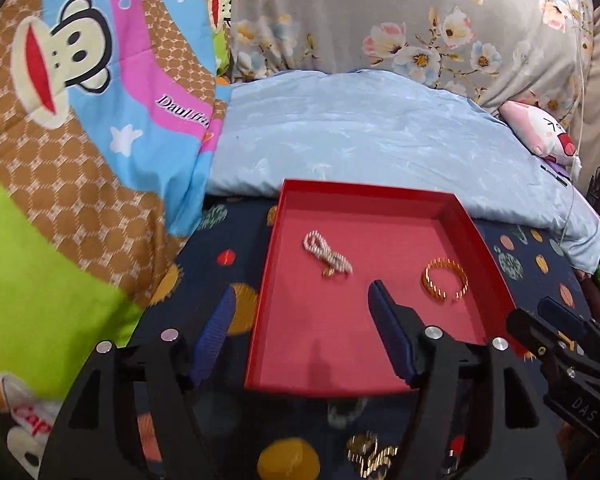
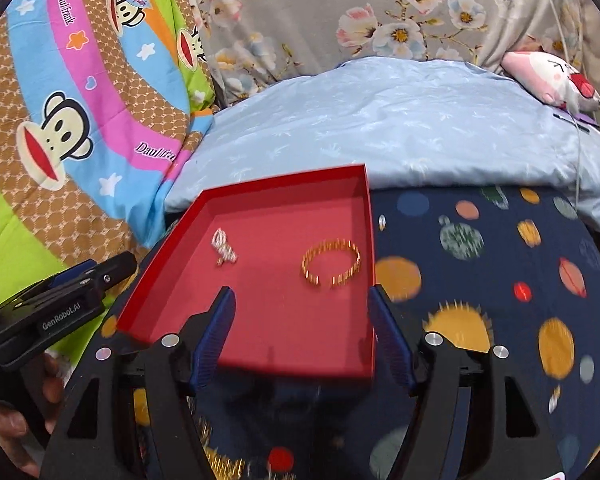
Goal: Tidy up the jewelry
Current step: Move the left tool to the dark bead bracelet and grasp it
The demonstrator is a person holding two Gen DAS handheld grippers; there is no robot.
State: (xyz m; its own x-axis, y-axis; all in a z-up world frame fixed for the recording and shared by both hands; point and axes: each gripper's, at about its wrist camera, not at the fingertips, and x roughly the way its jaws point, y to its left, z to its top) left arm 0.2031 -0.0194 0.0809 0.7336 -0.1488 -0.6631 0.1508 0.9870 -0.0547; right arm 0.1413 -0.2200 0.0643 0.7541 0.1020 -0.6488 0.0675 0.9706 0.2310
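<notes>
Both grippers' fingers gape empty over the shallow red cardboard tray point(image 1: 384, 204) on the bed: gold ribbed open bangle point(image 2: 331, 264) sits just ahead of right gripper point(image 2: 300, 312), silver-white beaded bracelet point(image 1: 327, 257) ahead of left gripper point(image 1: 302, 308)

Both grippers: black plastic frames, ribbed blue pads point(image 1: 388, 332), silver round screws point(image 1: 432, 332). Left gripper point(image 2: 96, 276) body reads "GenRobot.AI"; right gripper point(image 1: 540, 320) marked "DAS".
</notes>
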